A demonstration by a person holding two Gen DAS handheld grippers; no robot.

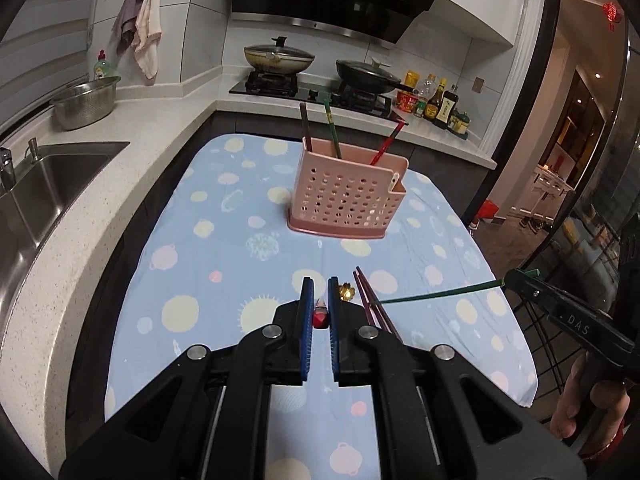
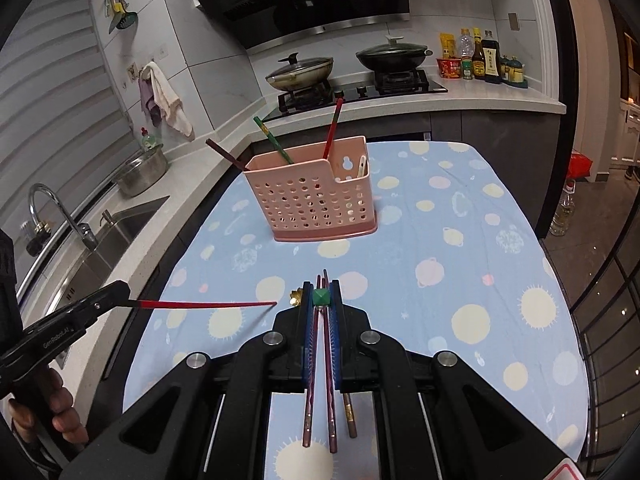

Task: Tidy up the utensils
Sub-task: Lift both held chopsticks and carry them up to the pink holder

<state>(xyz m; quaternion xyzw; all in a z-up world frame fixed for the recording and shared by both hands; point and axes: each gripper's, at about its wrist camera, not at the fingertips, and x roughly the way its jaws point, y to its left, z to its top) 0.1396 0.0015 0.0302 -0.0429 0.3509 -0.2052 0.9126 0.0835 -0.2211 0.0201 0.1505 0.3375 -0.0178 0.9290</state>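
Observation:
A pink perforated utensil holder (image 1: 348, 200) (image 2: 312, 200) stands upright on the blue patterned tablecloth (image 1: 224, 248), far from both grippers. It holds a brown, a green and a red chopstick, plus a white utensil in its small side pocket. My left gripper (image 1: 320, 284) is shut on a red chopstick (image 2: 208, 304), which points sideways above the cloth. Shut in my right gripper (image 2: 321, 286) is a green chopstick (image 1: 436, 294), seen end-on between its pads. Three dark chopsticks (image 2: 330, 400) lie on the cloth below the right gripper, next to a small gold flower piece (image 1: 346, 292).
A steel sink (image 1: 52, 184) and a metal bowl (image 1: 86, 104) sit in the counter on the left. Behind the table is a stove with two lidded pans (image 1: 280, 58) and a row of sauce bottles (image 1: 436, 104). A hand (image 2: 60, 408) grips the left tool.

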